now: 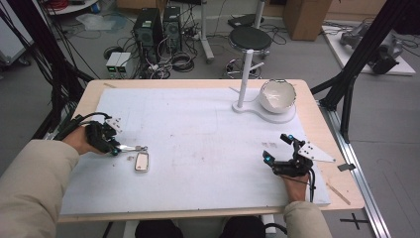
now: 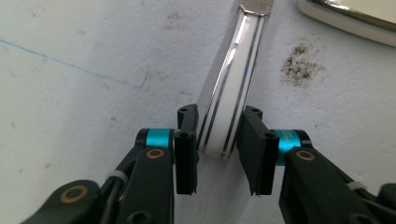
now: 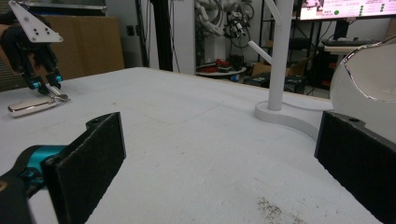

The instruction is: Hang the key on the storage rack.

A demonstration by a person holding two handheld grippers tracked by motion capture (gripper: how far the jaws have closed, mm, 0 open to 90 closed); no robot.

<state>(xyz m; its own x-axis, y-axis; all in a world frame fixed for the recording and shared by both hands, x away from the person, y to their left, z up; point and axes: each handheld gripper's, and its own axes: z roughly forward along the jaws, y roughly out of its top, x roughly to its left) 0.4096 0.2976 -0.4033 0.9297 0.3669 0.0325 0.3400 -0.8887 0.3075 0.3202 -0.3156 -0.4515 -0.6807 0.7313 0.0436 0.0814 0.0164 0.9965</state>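
Left gripper (image 2: pixel 218 149) is clamped on the white-and-silver handle (image 2: pixel 231 105), right next to a metal case (image 1: pixel 141 161). Right gripper (image 3: pixel 219 168) sits wide open, holding nothing.

Silver handle (image 2: pixel 232 100) – far end cut off by top edge; tray (image 2: pixel 348 18) – only rim corner visible

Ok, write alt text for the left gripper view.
The left gripper has its two black jaws closed on the end of a flat silver and white handle, which lies on the white mat and runs up and away. A shiny metal-edged object sits at the top right corner.
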